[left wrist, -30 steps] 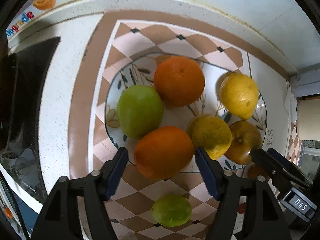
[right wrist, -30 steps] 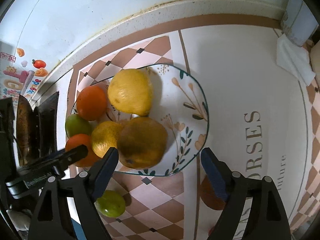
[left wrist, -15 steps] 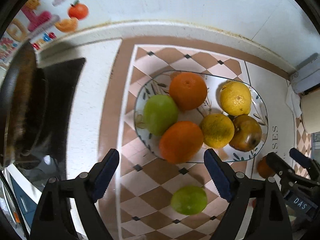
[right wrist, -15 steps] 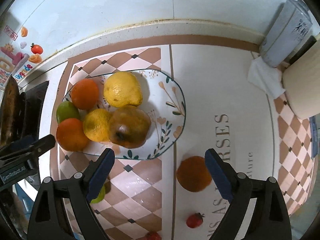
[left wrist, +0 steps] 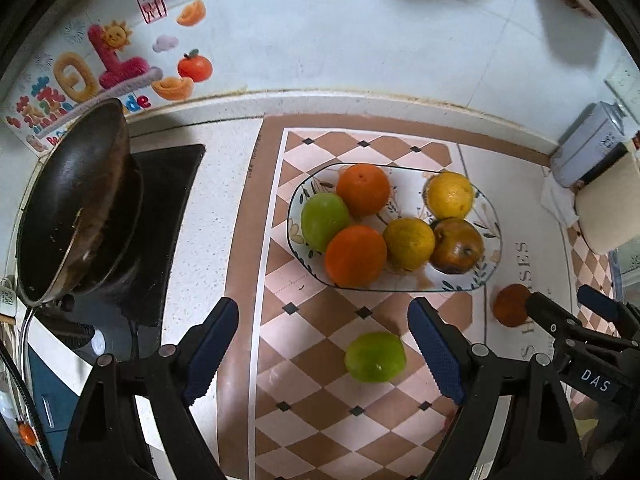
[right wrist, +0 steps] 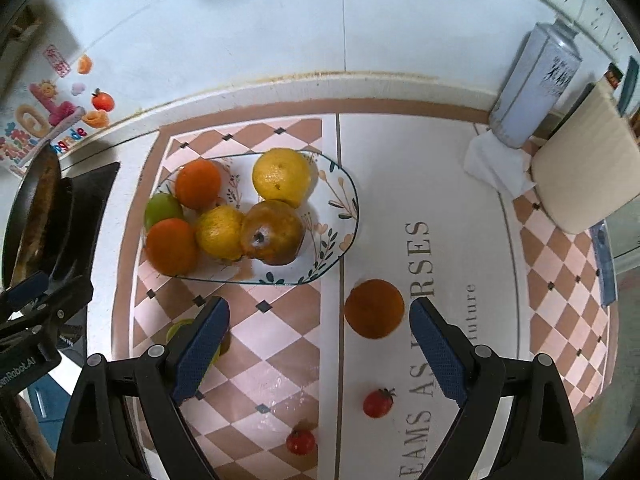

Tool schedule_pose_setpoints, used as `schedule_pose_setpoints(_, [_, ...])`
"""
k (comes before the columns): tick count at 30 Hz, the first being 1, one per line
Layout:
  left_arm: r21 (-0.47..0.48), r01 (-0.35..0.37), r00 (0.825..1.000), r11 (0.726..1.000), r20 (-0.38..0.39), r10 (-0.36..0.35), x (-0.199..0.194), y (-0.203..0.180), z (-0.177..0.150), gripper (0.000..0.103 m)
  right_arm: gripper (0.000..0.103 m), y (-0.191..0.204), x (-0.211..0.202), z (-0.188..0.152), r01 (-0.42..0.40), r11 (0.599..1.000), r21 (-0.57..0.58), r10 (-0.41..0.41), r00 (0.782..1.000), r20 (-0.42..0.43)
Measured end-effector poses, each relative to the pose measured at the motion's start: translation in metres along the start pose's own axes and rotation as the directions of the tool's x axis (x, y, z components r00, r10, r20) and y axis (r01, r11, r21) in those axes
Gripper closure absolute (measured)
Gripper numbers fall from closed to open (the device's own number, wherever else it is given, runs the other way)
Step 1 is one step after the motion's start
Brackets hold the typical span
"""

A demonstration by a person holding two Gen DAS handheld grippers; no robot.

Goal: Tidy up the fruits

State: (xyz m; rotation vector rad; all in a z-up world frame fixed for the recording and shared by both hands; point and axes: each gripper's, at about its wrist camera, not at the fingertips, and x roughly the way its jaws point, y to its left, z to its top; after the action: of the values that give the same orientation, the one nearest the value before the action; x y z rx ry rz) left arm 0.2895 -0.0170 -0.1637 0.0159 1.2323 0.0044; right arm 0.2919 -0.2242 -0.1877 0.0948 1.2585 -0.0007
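Roughly two-thirds done: six fruits sit on the floral plate point(left wrist: 490, 216). Off the plate, near its front rim: green fruit point(left wrist: 375, 357), dark orange point(right wrist: 374, 308), two small red fruits point(right wrist: 377, 402). Left gripper point(left wrist: 323, 354) and right gripper point(right wrist: 318, 354) both wide, empty.

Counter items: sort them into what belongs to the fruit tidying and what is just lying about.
Part of the job:
plate holding six fruits
loose green fruit
loose orange
two small red fruits
left gripper, open
right gripper, open

Just lying about:
black pan
tin canister
paper roll
crumpled tissue
wall sticker
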Motion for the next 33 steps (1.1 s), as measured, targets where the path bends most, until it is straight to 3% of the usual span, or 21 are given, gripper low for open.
schedule_pose_setpoints(14, [0.019,0.020,0.988,1.000,0.153,-0.023,-0.084,-0.001,-0.045,0.016,0.009,0.010,-0.104,-0.057,-0.010,1.000,-0.029,0.015,0.986,0.167])
schedule_pose_setpoints(23, [0.043,0.033,0.964,0.999,0.264,-0.043,-0.137,-0.003,-0.071,0.016,0.009,0.008,-0.165,-0.087,-0.013,1.000,-0.006,0.015,0.963,0.269])
schedule_pose_setpoints(33, [0.040,0.050,0.945,0.998,0.322,-0.060,-0.167,-0.001,-0.088,0.016,0.009,0.011,-0.207,-0.107,-0.027,1.000,0.007,0.023,0.939,0.342])
